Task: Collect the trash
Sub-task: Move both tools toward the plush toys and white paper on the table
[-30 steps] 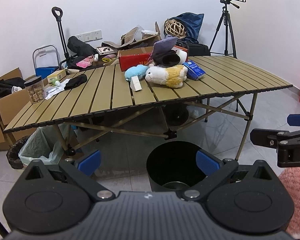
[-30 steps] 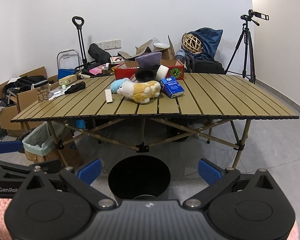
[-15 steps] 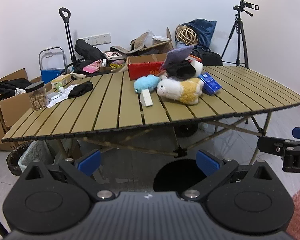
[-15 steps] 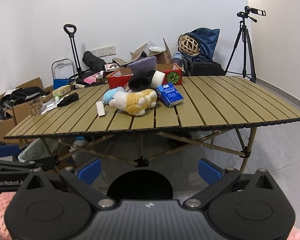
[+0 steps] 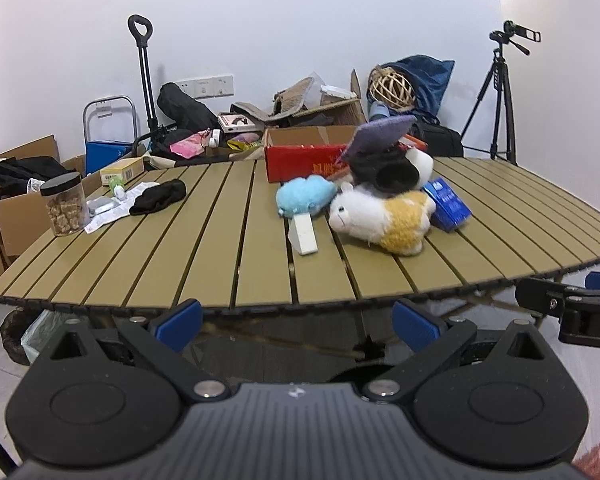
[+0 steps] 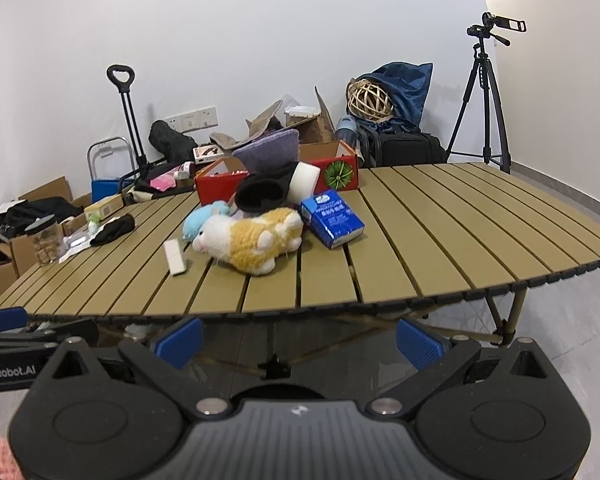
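both the left gripper (image 5: 296,322) and the right gripper (image 6: 300,338) hover with jaws spread wide and empty, just short of the near edge of the slatted table (image 6: 440,232). on that table, a small white box (image 5: 305,233) lies just beside the white-and-yellow plush (image 5: 384,220), a blue carton (image 6: 332,218) touches the plush's far side, and crumpled paper (image 5: 112,210) sits by the jar (image 5: 65,204) at the table's left end.

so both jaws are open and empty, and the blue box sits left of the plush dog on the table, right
Not quite. The blue box sits right of the plush dog, not left, as the right wrist view shows. The rest holds: the left gripper and right gripper have jaws open and empty, short of the table.
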`<state>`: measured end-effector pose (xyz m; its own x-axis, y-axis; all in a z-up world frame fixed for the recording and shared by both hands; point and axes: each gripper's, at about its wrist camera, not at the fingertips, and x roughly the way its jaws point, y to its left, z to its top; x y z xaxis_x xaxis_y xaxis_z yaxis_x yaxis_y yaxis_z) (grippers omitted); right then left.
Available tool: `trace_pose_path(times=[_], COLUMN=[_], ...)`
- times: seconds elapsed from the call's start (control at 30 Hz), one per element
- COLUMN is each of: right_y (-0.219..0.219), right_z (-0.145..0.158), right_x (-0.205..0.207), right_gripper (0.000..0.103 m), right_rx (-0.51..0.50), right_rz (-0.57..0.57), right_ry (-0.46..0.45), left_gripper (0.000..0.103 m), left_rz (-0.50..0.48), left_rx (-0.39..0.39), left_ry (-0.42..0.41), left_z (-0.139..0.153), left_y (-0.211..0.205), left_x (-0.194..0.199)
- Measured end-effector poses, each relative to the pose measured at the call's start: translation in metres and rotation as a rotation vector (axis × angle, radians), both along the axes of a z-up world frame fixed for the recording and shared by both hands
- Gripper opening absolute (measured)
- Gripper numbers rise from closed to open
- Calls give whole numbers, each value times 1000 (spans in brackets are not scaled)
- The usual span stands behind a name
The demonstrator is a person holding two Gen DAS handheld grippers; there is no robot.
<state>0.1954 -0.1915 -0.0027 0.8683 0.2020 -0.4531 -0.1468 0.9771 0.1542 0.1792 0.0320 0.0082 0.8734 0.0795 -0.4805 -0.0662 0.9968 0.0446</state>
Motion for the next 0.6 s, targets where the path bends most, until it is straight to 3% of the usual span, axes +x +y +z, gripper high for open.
trace_pose_path(times=[0.6], right_y=[4], right_z=[2], right_x=[76], right_gripper=[103], right_rx=[20], right_rz=[-3], right_ry=[-48], left_gripper=[103], left_rz=[88], left_rx=[-54], left_ry=[-52], left_z=[11], left_y=[7], left_x=[72])
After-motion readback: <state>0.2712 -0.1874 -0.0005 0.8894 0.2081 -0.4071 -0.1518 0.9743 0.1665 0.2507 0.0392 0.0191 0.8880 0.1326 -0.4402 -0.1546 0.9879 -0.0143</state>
